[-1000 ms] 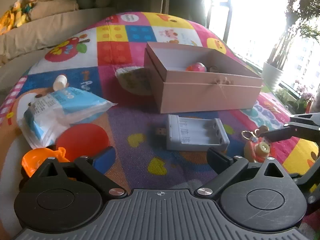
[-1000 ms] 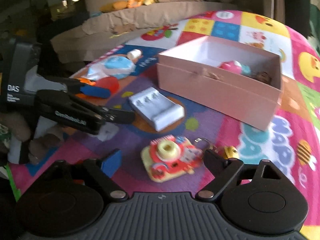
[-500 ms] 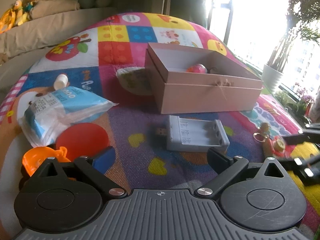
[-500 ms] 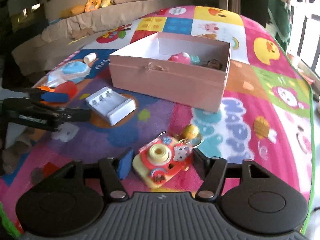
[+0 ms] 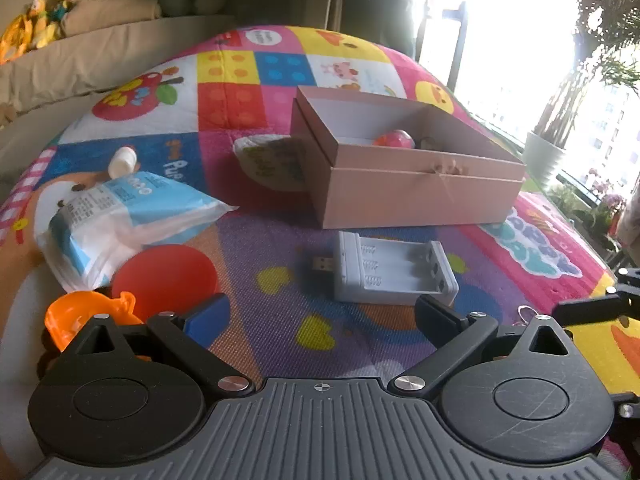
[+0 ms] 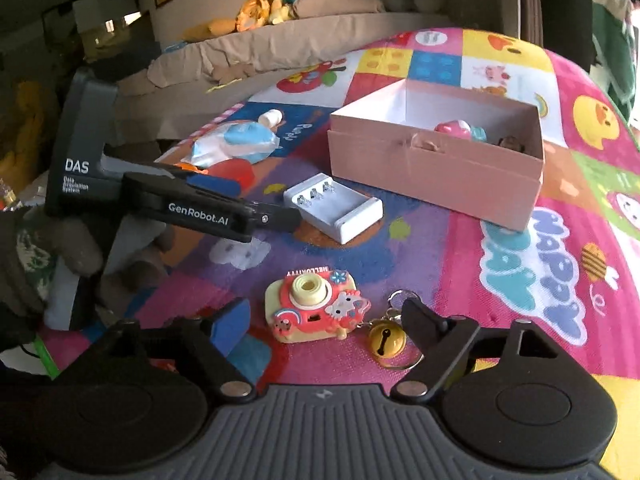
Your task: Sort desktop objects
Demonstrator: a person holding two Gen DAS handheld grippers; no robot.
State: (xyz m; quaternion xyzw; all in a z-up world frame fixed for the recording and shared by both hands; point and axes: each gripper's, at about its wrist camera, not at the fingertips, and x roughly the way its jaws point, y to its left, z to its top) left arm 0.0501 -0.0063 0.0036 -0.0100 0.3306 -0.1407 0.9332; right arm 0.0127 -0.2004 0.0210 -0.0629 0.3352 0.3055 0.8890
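A pink and yellow toy camera keychain (image 6: pixel 316 306) with a yellow bell (image 6: pixel 386 340) lies on the play mat, between the fingers of my right gripper (image 6: pixel 324 320). The jaws are opening and neither pad touches the toy. My left gripper (image 5: pixel 320 316) hovers open over the mat with nothing in it, just short of a white battery charger (image 5: pixel 394 274). An open pink box (image 5: pixel 420 184) behind the charger holds a pink ball toy (image 5: pixel 394 138). In the right wrist view the left gripper (image 6: pixel 224 212) reaches in from the left toward the charger (image 6: pixel 334 212).
Left of the charger lie a red disc (image 5: pixel 166 276), an orange plastic piece (image 5: pixel 88 316), a blue and white wipes pack (image 5: pixel 120 220) and a small white bottle (image 5: pixel 122 162). A pale pouch (image 5: pixel 272 162) leans on the box. A sofa with plush toys (image 6: pixel 276 4) stands behind.
The right gripper has shifted toward the right edge of the left wrist view, and the toy camera has left that view. Its jaws narrowed, then widened again. The left gripper has stayed still.
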